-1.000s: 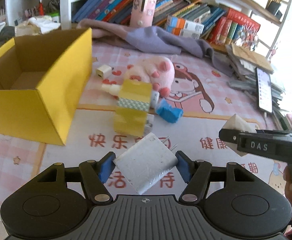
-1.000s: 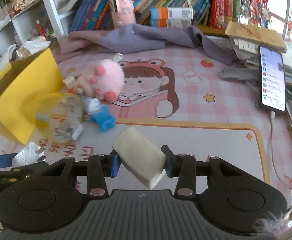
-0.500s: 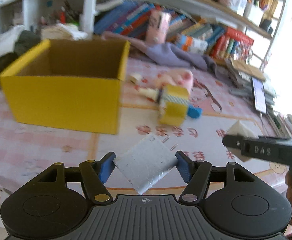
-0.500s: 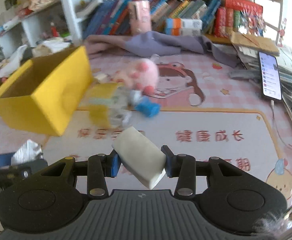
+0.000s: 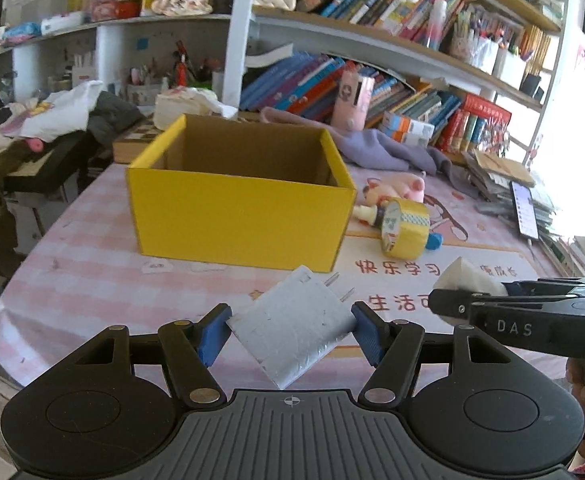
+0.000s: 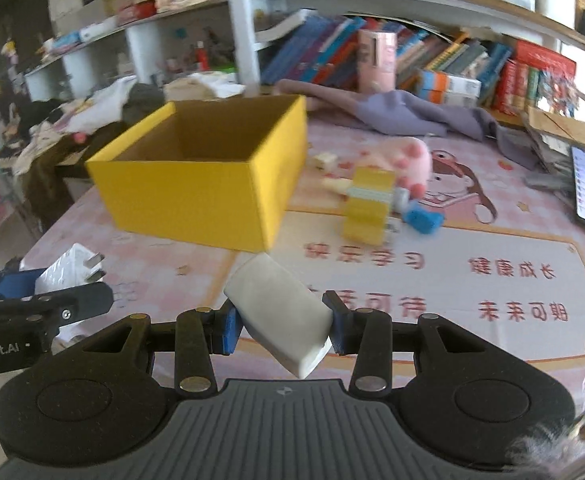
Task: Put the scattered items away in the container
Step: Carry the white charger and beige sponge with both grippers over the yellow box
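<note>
My left gripper [image 5: 290,330] is shut on a white plug charger [image 5: 292,322], prongs pointing up-right, held above the table in front of the open yellow box [image 5: 238,212]. My right gripper [image 6: 280,326] is shut on a white eraser-like block [image 6: 278,314], also above the table, to the right of the box [image 6: 196,192]. Each gripper shows in the other's view: the right one [image 5: 468,286] and the left one with the charger [image 6: 68,272]. A yellow tape roll [image 5: 404,226], a pink plush [image 5: 396,188] and a blue piece [image 5: 433,241] lie right of the box.
A small cream bottle [image 5: 366,212] lies by the tape. A purple cloth [image 5: 380,148] and rows of books [image 5: 332,84] stand behind. A phone [image 5: 524,216] lies on stacked papers at the right. The table's left edge [image 5: 8,292] drops off beside clutter.
Both grippers have pulled back and swung left, keeping their loads. The yellow box has moved from the left edge toward the middle of both views and looks farther away.
</note>
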`<state>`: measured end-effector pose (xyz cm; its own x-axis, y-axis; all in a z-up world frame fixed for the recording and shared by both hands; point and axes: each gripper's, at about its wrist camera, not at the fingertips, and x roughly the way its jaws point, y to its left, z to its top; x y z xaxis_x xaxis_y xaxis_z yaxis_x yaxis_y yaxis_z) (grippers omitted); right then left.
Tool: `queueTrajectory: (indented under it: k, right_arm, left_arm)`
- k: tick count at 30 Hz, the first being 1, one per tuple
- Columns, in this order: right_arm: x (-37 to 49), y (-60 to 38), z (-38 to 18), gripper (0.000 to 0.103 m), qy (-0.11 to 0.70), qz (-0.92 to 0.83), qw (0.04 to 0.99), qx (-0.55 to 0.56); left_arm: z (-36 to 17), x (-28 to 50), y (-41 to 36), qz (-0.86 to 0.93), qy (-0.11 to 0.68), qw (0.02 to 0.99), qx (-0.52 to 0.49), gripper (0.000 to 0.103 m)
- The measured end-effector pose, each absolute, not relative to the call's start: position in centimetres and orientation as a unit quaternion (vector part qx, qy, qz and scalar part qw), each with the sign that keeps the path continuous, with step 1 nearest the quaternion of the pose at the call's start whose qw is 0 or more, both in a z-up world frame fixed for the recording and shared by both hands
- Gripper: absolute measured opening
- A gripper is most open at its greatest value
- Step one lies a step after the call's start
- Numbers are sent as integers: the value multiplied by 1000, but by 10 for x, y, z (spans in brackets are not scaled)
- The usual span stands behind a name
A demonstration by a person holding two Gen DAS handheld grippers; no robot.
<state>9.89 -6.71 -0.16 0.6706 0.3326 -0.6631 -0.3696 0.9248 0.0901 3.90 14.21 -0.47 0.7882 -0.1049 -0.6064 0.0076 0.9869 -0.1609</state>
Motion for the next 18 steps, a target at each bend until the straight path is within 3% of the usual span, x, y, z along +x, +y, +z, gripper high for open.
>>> queueTrajectory:
  k: [18]
  right_arm:
    - [82,-7,9,39,327,244,910,-75]
  left_arm:
    - [3,38,183,-21,304,949,-80,65]
